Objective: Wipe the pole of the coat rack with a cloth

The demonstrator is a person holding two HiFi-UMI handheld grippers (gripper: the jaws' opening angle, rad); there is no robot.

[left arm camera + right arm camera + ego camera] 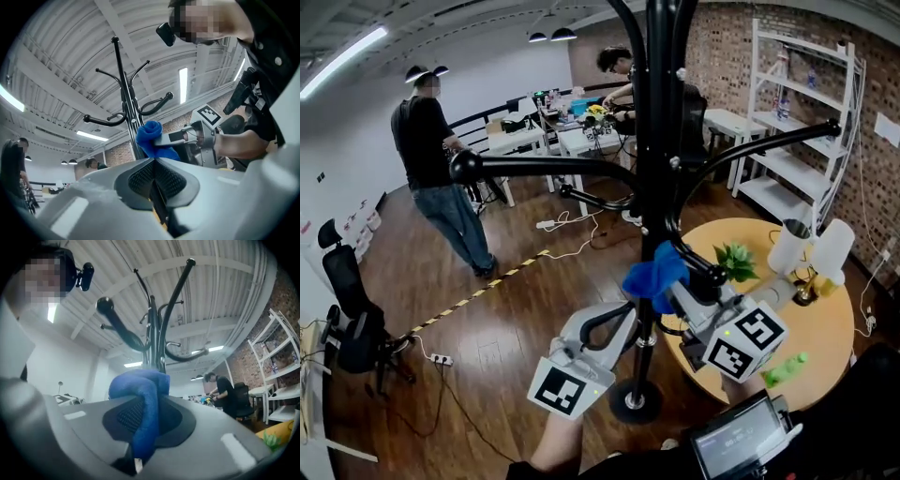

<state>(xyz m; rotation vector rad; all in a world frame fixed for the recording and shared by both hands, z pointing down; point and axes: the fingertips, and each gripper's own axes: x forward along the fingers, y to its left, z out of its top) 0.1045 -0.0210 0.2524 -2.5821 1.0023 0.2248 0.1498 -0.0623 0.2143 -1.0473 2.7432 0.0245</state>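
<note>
Right tongs [149,405] are clenched on the blue cloth [654,274], held against the coat rack pole [654,159] at mid-height. Left tongs [153,164] are closed and empty, nearby. Wiping appears under way; the lower pole is likely left.

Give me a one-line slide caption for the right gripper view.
Right gripper shut on a blue cloth, held up at the coat rack's pole.

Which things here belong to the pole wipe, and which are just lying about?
Job: blue cloth, held by the right gripper; coat rack pole; left gripper, jaws shut.
Lying about: round table, potted plant, white shelf, office chair.
</note>
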